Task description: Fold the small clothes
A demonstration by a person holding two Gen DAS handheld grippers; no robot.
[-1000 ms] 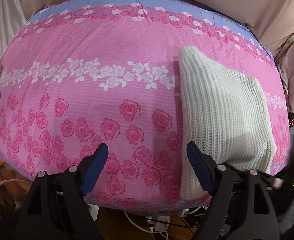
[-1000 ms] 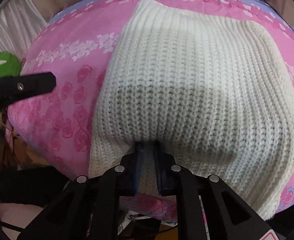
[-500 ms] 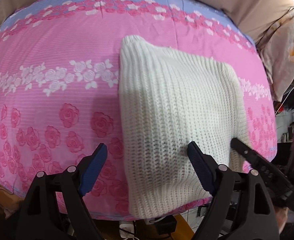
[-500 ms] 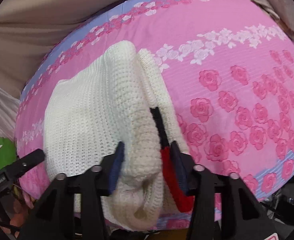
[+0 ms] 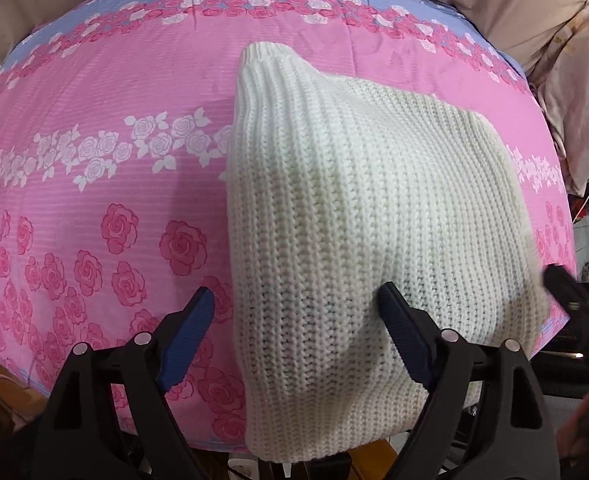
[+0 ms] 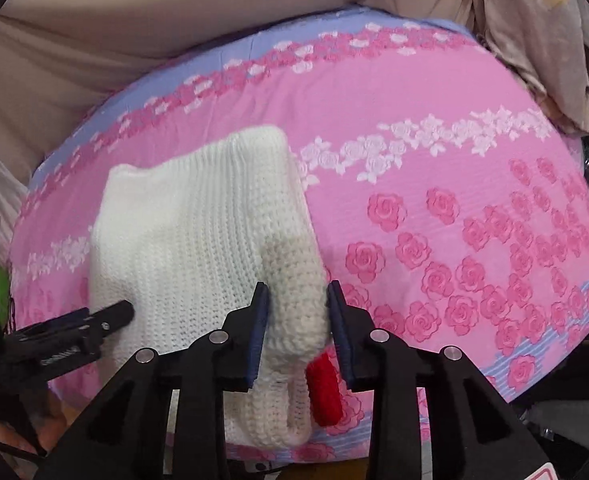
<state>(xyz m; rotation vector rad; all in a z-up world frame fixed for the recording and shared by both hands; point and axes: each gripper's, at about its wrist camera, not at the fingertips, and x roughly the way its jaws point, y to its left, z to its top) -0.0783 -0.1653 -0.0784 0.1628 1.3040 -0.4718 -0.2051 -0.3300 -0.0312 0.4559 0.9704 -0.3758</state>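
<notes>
A folded white knit garment (image 5: pixel 358 216) lies on the pink rose-patterned bed cover (image 5: pixel 106 152), its near end hanging over the front edge. My left gripper (image 5: pixel 294 328) is open, its jaws wide apart over the garment's near left part. In the right wrist view the garment (image 6: pixel 198 240) shows a red piece (image 6: pixel 325 392) at its near right edge. My right gripper (image 6: pixel 297 312) straddles the garment's right folded edge with its jaws close to the thick fold; whether they press it is unclear. The left gripper also shows in the right wrist view (image 6: pixel 94 320).
Beige cloth (image 6: pixel 134 40) hangs behind the bed. A pale floral fabric (image 5: pixel 574 92) lies off the bed's right side. A green object (image 6: pixel 2 292) sits at the far left edge. The bed's front edge drops off just under the grippers.
My left gripper has swung right and closer, so the garment now lies between its jaws. My right gripper let go of the near hem and moved to the garment's right edge.
</notes>
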